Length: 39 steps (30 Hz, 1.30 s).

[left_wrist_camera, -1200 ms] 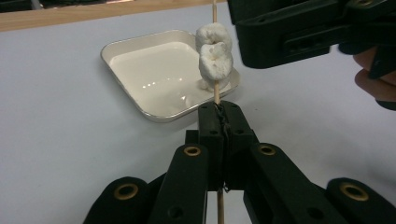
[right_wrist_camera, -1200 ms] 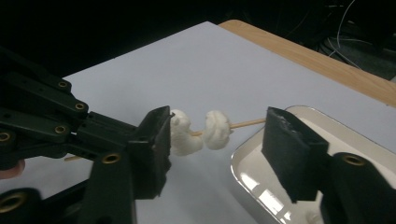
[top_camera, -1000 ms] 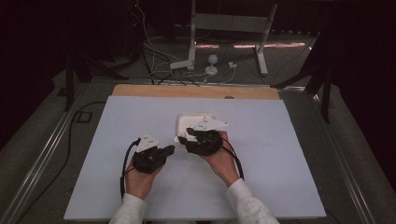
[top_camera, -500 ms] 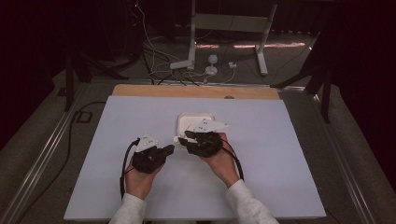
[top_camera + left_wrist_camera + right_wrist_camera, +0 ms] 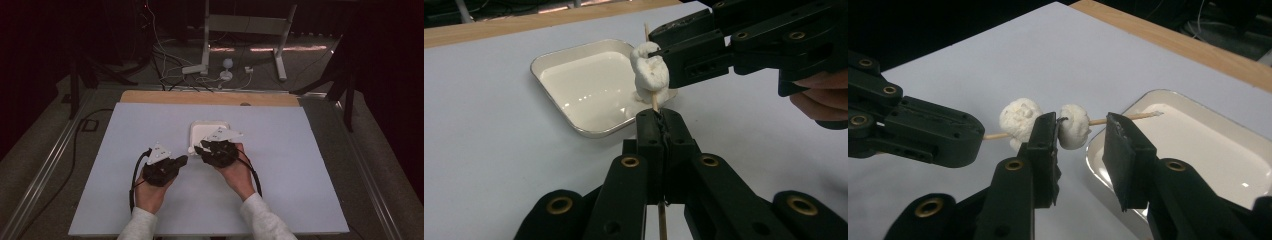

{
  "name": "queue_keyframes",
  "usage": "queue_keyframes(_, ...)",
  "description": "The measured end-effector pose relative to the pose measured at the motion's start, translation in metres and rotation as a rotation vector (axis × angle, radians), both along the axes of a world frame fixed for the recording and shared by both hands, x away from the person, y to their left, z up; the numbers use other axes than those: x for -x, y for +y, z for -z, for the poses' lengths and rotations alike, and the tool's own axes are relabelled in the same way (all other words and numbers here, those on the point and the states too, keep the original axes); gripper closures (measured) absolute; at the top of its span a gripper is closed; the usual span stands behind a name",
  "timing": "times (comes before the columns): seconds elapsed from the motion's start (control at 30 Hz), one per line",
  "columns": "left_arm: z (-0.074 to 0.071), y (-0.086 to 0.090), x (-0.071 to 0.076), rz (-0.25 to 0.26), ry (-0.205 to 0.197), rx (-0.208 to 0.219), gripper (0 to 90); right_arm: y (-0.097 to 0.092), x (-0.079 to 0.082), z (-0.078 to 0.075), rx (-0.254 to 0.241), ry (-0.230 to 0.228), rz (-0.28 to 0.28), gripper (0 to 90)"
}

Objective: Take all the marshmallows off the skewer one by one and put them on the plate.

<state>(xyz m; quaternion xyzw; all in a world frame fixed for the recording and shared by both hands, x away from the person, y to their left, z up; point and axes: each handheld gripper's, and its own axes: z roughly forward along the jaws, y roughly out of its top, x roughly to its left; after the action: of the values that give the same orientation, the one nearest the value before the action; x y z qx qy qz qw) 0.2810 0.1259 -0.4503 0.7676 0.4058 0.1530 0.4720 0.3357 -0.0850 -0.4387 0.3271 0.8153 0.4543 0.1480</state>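
A thin wooden skewer carries two white doughy lumps, one nearer the left gripper and one nearer the tip. My left gripper is shut on the skewer's bare end and holds it above the table, by the tray's near edge. My right gripper straddles the outer lump. Its jaws have just been closing: one jaw sits in the gap between the lumps, against the outer one, and the other stands a little off it. In the high view the left gripper and the right gripper meet at the tray's front edge.
A shallow white square tray lies on the white board, with nothing in it. A wooden strip runs along the board's far edge. Cables and a metal stand are on the floor beyond.
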Motion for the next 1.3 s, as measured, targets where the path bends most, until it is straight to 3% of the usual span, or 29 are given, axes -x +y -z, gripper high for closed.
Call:
queue_keyframes(0.1, 0.001, -0.002, 0.0, -0.004, 0.001, -0.006, 90.0, 0.003, 0.001, 0.001, 0.017, -0.006, -0.006, 77.8)
queue_keyframes(0.17, 0.001, -0.003, 0.0, -0.012, 0.006, -0.012, 90.0, 0.007, 0.004, 0.002, 0.07, -0.045, 0.001, 80.7)
queue_keyframes(0.27, 0.001, -0.003, 0.0, -0.023, 0.014, -0.014, 90.0, 0.01, 0.003, 0.005, 0.113, -0.075, 0.001, 82.9)
queue_keyframes(0.5, 0.001, -0.004, 0.0, -0.044, 0.018, -0.005, 90.0, 0.015, 0.003, 0.008, 0.156, -0.123, 0.034, 85.3)
queue_keyframes(0.53, 0.0, -0.002, 0.002, -0.03, 0.016, 0.01, 90.0, 0.014, 0.003, 0.011, 0.252, -0.209, 0.14, 86.1)
queue_keyframes(0.57, -0.002, -0.001, 0.003, -0.026, 0.012, 0.012, 90.0, 0.014, 0.003, 0.011, 0.252, -0.209, 0.14, 86.1)
queue_keyframes(0.63, -0.003, -0.003, 0.003, -0.021, 0.013, 0.008, 90.0, -0.005, -0.011, 0.013, 0.102, -0.085, 0.122, 86.0)
queue_keyframes(0.67, -0.002, -0.007, 0.002, -0.017, 0.012, 0.0, 90.0, -0.009, -0.012, 0.012, 0.095, -0.083, 0.123, 86.0)
queue_keyframes(0.77, -0.003, -0.01, 0.005, -0.015, 0.014, -0.01, 90.0, -0.008, -0.013, 0.01, 0.174, -0.141, 0.165, 86.4)
queue_keyframes(0.8, -0.006, -0.007, 0.007, -0.02, 0.008, -0.012, 90.0, -0.01, -0.016, 0.012, 0.227, -0.182, 0.233, 86.5)
queue_keyframes(0.9, -0.013, 0.006, 0.008, -0.045, -0.004, 0.013, 90.0, -0.039, -0.035, 0.015, 0.144, -0.091, 0.294, 86.3)
queue_keyframes(0.93, -0.013, 0.008, 0.006, -0.052, 0.001, 0.02, 90.0, -0.046, -0.037, 0.015, 0.113, -0.071, 0.282, 85.9)
queue_keyframes(1.03, -0.008, 0.008, 0.003, -0.056, 0.019, 0.035, 90.0, -0.053, -0.04, 0.016, 0.137, -0.054, 0.258, 84.9)
queue_keyframes(1.3, -0.003, 0.001, 0.002, -0.039, 0.012, 0.027, 90.0, -0.052, -0.054, 0.034, 0.149, 0.038, 0.242, 79.5)
